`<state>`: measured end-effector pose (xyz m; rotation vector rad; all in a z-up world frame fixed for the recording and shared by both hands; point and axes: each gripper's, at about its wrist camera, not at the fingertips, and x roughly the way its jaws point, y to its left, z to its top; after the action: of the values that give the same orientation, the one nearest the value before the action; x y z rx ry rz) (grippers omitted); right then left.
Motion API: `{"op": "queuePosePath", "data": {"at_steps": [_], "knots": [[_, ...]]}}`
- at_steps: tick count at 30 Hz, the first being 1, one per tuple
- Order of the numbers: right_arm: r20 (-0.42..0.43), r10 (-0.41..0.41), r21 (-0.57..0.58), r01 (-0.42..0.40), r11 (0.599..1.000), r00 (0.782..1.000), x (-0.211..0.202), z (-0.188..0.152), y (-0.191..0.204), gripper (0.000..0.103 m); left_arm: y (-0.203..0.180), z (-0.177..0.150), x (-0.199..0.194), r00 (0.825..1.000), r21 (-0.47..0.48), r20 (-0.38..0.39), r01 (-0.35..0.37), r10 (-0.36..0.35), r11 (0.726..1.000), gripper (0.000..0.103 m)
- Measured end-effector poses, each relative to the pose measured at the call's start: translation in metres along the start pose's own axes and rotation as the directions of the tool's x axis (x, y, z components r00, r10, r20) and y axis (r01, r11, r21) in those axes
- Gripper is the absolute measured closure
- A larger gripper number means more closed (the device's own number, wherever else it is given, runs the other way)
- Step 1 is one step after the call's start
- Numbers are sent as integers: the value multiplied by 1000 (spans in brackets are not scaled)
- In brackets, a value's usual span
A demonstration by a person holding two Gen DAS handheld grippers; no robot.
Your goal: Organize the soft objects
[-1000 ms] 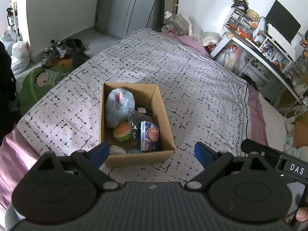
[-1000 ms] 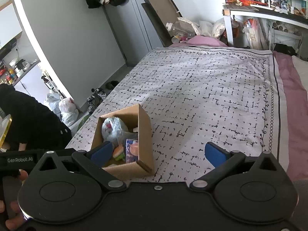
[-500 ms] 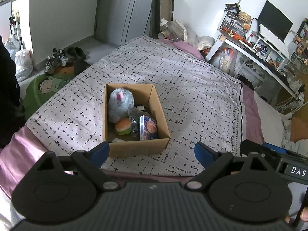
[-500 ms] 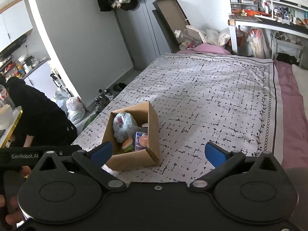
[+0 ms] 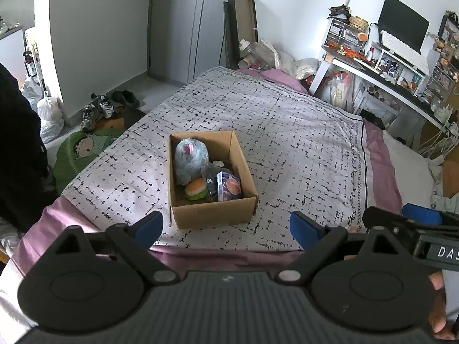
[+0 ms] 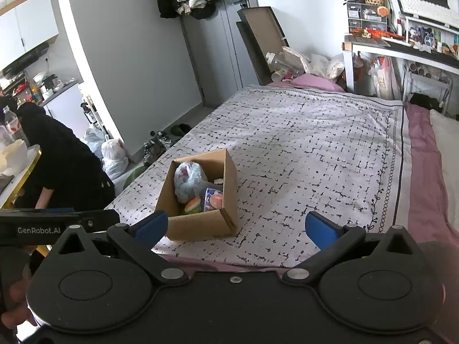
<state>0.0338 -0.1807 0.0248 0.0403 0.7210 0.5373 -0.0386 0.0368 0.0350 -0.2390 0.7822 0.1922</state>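
A cardboard box (image 5: 213,215) sits on the patterned bedspread (image 5: 287,143) near the bed's front edge. Inside lie a grey-blue plush (image 5: 190,157), a burger toy (image 5: 196,187), a dark bagged item (image 5: 210,182) and a packet with an orange print (image 5: 229,186). My left gripper (image 5: 226,226) is open and empty, pulled back in front of the box. My right gripper (image 6: 233,226) is open and empty too, back from the box (image 6: 200,226), which shows the plush (image 6: 188,180) and the packet (image 6: 213,199). The right gripper also shows at the edge of the left wrist view (image 5: 416,220).
A desk with a monitor and clutter (image 5: 401,57) stands right of the bed. Shoes and bags (image 5: 100,109) lie on the floor at left, by a green cushion (image 5: 77,154). A person in black (image 6: 57,160) bends at far left. A pillow (image 5: 407,166) lies at right.
Both grippers have drawn back and up from the box, which now looks smaller and farther away. Both stay open and empty. The box contents have not moved.
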Motion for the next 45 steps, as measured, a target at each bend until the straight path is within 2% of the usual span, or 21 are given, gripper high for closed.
{"op": "queuePosePath", "data": {"at_steps": [17,45], "knots": [[17,-23,-9,23,1000,1000,-20,-7,-2,0,-8,-14,-27,999,12,39,-16,15,1000,9],[24,-30,-23,31,999,999,-21,-8,-1,0,-11,-12,-29,999,40,43,-33,31,999,9]]}}
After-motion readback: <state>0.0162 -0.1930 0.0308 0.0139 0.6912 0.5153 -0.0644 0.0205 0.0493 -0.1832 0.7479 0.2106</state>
